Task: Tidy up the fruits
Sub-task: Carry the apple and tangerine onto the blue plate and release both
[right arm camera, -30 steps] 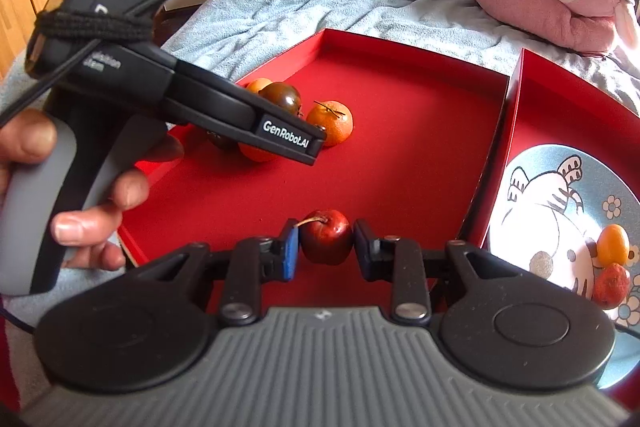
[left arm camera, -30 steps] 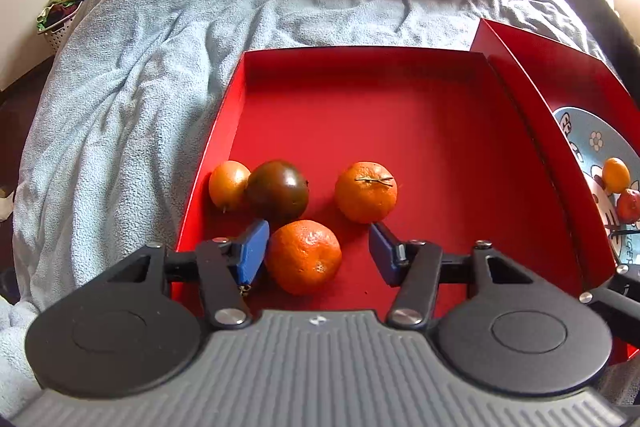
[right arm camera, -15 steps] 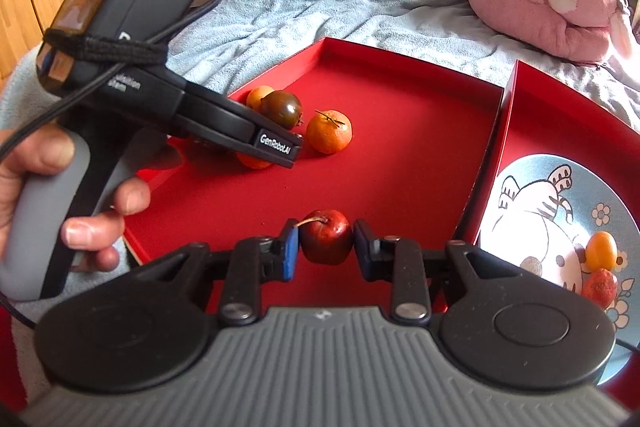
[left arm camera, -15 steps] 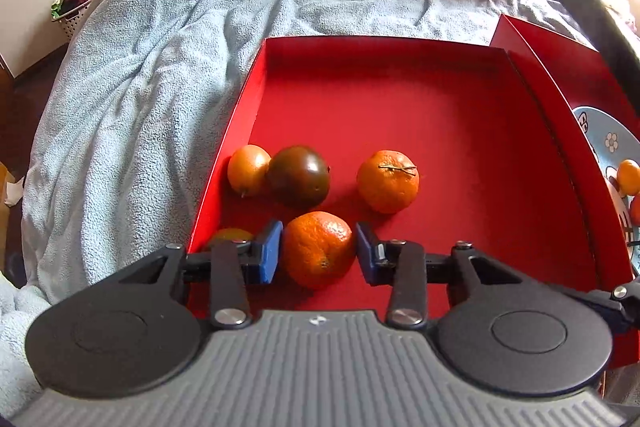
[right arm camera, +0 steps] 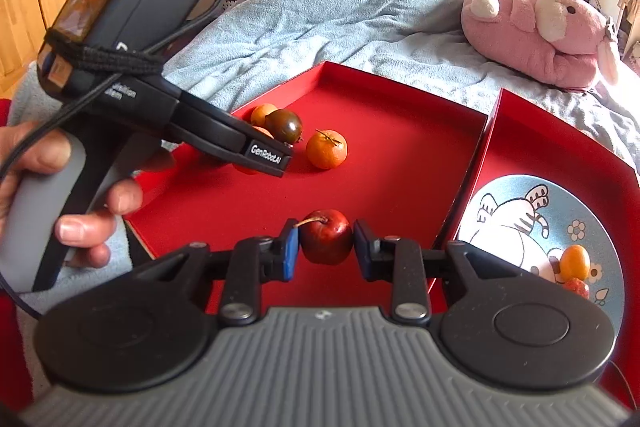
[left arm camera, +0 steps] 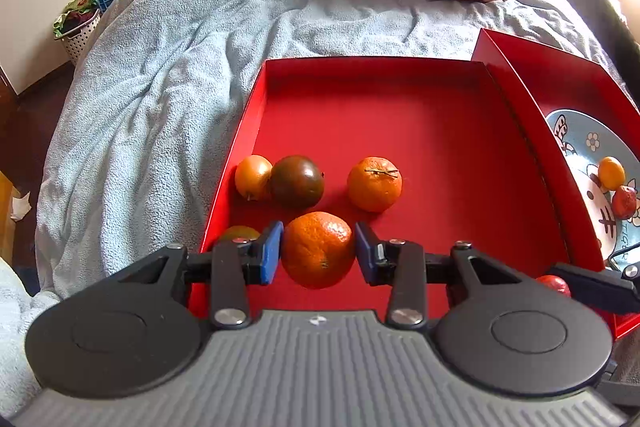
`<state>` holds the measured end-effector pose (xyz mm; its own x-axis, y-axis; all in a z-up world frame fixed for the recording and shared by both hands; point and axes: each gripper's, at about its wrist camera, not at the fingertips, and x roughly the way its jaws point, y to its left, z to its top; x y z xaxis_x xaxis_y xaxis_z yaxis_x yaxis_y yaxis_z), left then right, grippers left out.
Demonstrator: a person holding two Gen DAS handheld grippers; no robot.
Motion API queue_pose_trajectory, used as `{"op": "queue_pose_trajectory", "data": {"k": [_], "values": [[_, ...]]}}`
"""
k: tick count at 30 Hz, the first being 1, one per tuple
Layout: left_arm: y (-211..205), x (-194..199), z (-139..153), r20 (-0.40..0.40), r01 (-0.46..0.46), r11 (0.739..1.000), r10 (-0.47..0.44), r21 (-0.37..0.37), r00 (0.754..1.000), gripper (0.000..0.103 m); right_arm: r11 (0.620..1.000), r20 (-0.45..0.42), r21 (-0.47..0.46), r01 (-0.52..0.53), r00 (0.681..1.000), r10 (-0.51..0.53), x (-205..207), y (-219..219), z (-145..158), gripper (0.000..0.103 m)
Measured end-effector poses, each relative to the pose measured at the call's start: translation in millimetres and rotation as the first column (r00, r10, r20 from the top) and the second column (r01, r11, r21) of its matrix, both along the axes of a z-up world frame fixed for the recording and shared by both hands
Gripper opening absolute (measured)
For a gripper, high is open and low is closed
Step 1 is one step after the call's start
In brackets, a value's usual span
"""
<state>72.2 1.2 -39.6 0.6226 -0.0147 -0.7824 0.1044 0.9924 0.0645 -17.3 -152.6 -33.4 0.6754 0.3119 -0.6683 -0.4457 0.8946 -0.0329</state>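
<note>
My left gripper (left arm camera: 319,251) is shut on a mandarin (left arm camera: 318,249) and holds it above the near left of the red tray (left arm camera: 400,71). A second mandarin (left arm camera: 374,183), a dark tomato (left arm camera: 297,181), a small orange fruit (left arm camera: 253,177) and another fruit (left arm camera: 238,233) lie in the tray. My right gripper (right arm camera: 325,250) is shut on a small red apple (right arm camera: 326,242) over the tray's near edge. The left gripper also shows in the right wrist view (right arm camera: 264,157).
A second red tray (right arm camera: 560,115) on the right holds a blue cartoon plate (right arm camera: 520,219) with a small orange fruit (right arm camera: 575,261) and a red fruit (right arm camera: 576,287). A pink plush toy (right arm camera: 536,27) lies on the blue blanket (left arm camera: 160,87) behind.
My left gripper closed on the mandarin and lifted it off the tray floor. My right gripper, still shut on the apple, rose a little.
</note>
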Motion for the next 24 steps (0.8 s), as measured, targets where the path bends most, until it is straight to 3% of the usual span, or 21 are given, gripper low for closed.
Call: {"op": "queue_pose_trajectory", "data": {"k": [11,18,24], "values": [[-22,-21,40,0.070,0.042,0.999,-0.041,-0.012,0.997,0.045,0.999,0.069,0.013,0.033,0.997,-0.034,-20,-19,19,0.033],[-67,-29,69,0.115,0.153,0.988,-0.148,-0.031,0.982,0.045,0.993,0.101,0.022,0.115,0.988,-0.117,-26,-50,27,0.033],[-117,-27,72,0.110,0.257,0.965,-0.251,-0.044,0.962,0.045,0.971,0.097,0.018,0.237,0.967,-0.237,-19,-91,19,0.033]]}}
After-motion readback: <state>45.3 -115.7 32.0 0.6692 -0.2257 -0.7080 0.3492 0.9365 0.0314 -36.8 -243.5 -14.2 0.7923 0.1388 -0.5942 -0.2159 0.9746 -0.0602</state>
